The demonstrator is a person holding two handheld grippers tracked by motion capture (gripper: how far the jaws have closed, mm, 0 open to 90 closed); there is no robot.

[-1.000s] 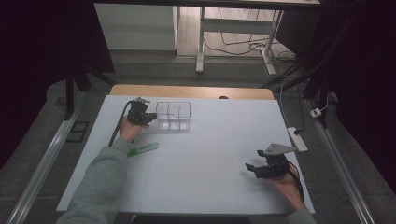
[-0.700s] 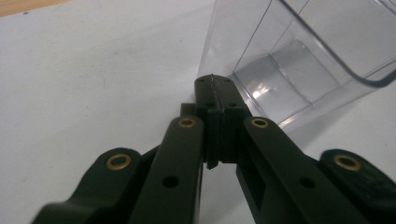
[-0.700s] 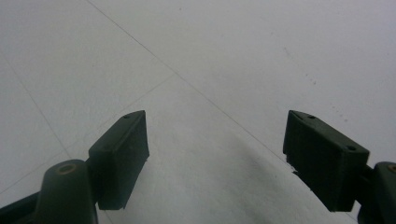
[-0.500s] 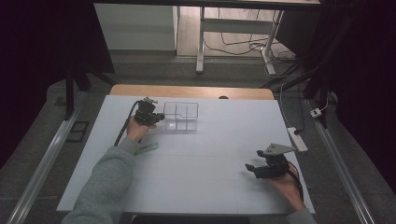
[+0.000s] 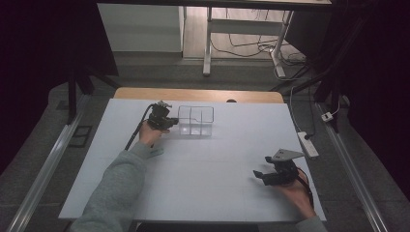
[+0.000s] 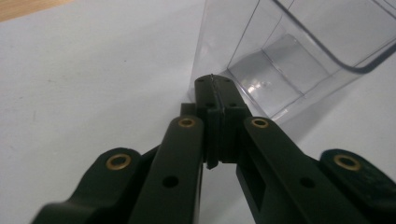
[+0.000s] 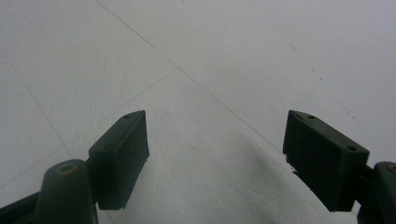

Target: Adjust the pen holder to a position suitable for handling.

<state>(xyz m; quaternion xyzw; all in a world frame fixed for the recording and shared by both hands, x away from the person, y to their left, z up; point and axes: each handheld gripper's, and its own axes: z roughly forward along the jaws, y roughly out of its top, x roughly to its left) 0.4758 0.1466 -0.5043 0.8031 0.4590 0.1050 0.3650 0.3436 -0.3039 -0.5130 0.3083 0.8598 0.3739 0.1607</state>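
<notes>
Black left claw (image 6: 215, 93) (jaws together) meets clear ribbed bin (image 6: 299, 56).

No writing, label, brand, number or sign can be read on anything here

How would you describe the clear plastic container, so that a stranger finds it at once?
Start at the white table and go to its far edge, near the wooden strip. There stands a clear plastic box, open on top and divided into compartments, right beside the shut fingers of the left gripper. It is see-through; the grippers are black.
</notes>
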